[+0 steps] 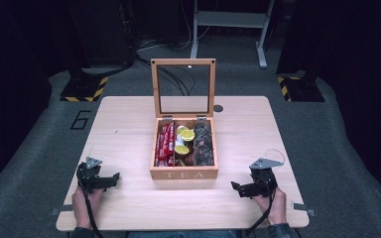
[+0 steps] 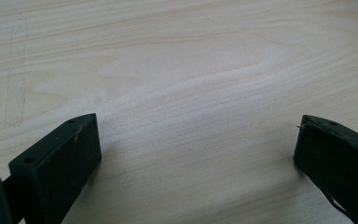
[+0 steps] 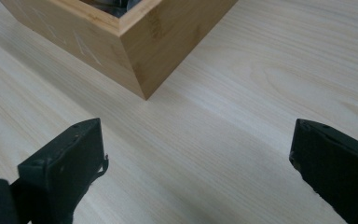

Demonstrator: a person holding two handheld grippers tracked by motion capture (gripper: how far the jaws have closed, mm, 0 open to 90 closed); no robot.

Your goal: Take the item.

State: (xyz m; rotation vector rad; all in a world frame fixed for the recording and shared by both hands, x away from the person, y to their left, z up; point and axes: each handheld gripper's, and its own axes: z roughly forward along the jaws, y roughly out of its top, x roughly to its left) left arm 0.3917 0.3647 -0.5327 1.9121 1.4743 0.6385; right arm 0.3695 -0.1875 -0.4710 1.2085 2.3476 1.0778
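Observation:
A wooden tea box (image 1: 184,173) marked TEA stands mid-table with its glass lid (image 1: 183,88) raised upright. Inside are red packets (image 1: 164,145) in the left compartment, yellow-topped capsules (image 1: 184,141) in the middle and dark wrapped bags (image 1: 204,143) on the right. My left gripper (image 1: 110,180) rests near the front left of the table, open, its jaws wide apart over bare wood (image 2: 200,116). My right gripper (image 1: 239,188) sits at the front right, open and empty, aimed at the box's near corner (image 3: 140,56).
The light wooden table (image 1: 129,124) has a small dark round spot (image 1: 218,108) near its back edge. Beyond it are a grey floor, cables, hazard-striped bases (image 1: 84,89) and a metal stand (image 1: 228,25). A "6" is marked on the floor at left.

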